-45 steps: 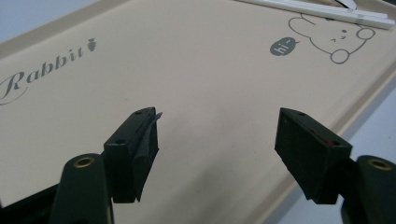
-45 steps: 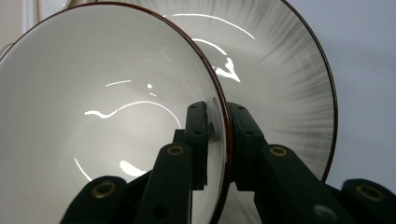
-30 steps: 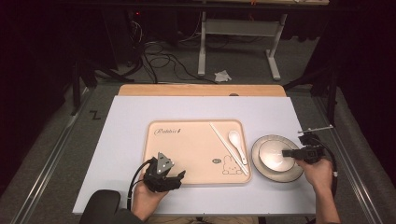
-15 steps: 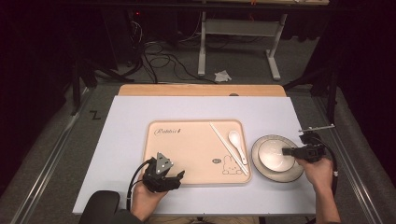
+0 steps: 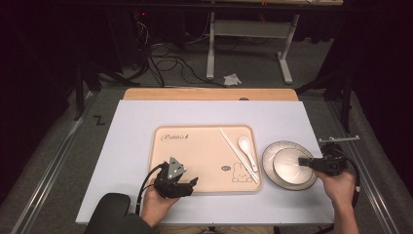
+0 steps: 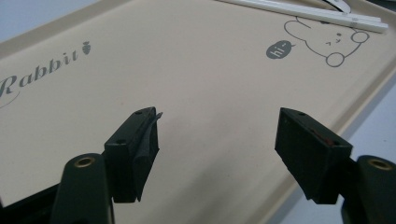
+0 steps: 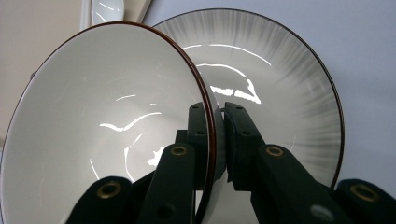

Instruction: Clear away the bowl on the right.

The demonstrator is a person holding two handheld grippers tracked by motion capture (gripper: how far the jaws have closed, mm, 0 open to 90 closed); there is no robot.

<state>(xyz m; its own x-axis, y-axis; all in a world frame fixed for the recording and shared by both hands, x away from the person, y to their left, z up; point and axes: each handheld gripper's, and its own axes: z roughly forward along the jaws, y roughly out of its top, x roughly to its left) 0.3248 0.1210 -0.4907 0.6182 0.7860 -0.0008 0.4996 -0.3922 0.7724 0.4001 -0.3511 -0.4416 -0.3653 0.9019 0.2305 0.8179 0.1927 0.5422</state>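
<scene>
A white bowl (image 5: 288,165) with a dark red rim sits inside a larger grey-streaked plate (image 5: 272,171) to the right of a beige rabbit tray (image 5: 195,151). My right gripper (image 5: 306,162) is shut on the bowl's right rim; in the right gripper view the bowl (image 7: 102,121) is tilted up with the rim pinched between the jaws, the plate (image 7: 289,84) behind it. My left gripper (image 5: 185,184) is open over the tray's near edge, and in the left gripper view its jaws stand wide apart above the bare tray (image 6: 201,84).
White chopsticks (image 5: 237,154) and a white spoon (image 5: 246,149) lie on the tray's right side, close to the plate. The tray rests on a pale mat (image 5: 131,146) over a wooden table (image 5: 209,93). Table legs and cables are on the floor beyond.
The right gripper and the bowl shifted slightly left over the plate. The left gripper has stayed put.
</scene>
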